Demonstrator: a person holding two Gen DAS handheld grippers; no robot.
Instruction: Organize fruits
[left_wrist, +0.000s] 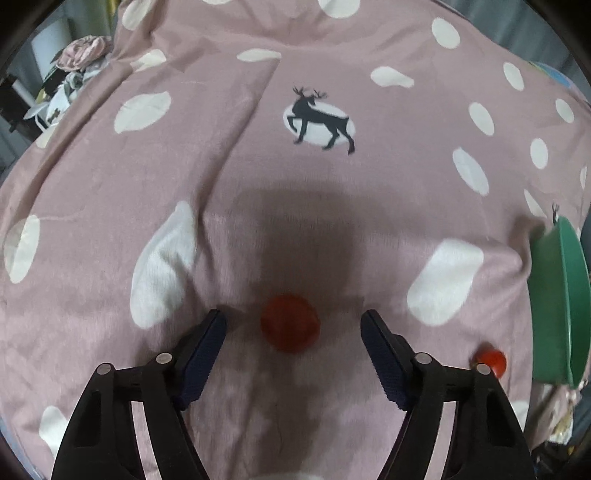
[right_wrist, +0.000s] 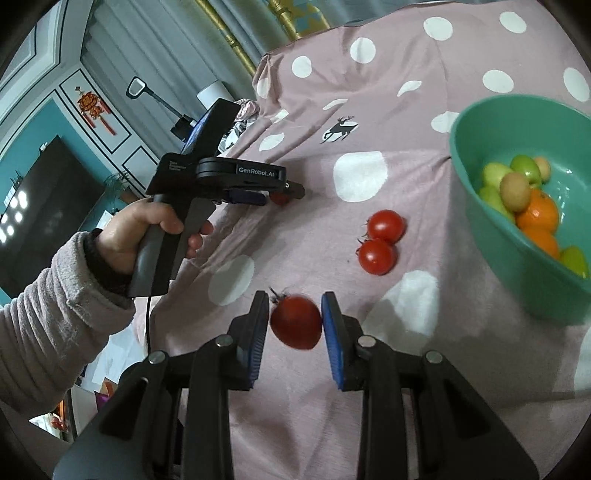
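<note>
Your right tongs (right_wrist: 295, 325) are pinching a red tomato (right_wrist: 295, 322) between their blue pads, lifted clear of the pink polka-dot cloth (right_wrist: 369, 103). Just beyond it, two more tomatoes (right_wrist: 382, 242) lie touching each other on the cloth. To their right stands the green bowl (right_wrist: 491, 236), already holding green fruits, a brownish one and oranges.

Your left tongs (left_wrist: 293, 325) stand spread over a fourth tomato (left_wrist: 290, 323), which lies on the cloth between the two fingers; neither pad touches it. In that view another small tomato (left_wrist: 491, 360) shows at the right, near the edge of the green bowl (left_wrist: 554, 302). Seen from the right wrist, your left hand (right_wrist: 147, 229) grips the handle of the left tongs (right_wrist: 284, 194), a pale fuzzy sleeve (right_wrist: 55, 314) covering the arm, tips pointing at the cloth. A deer print (left_wrist: 321, 118) marks the cloth farther off.
</note>
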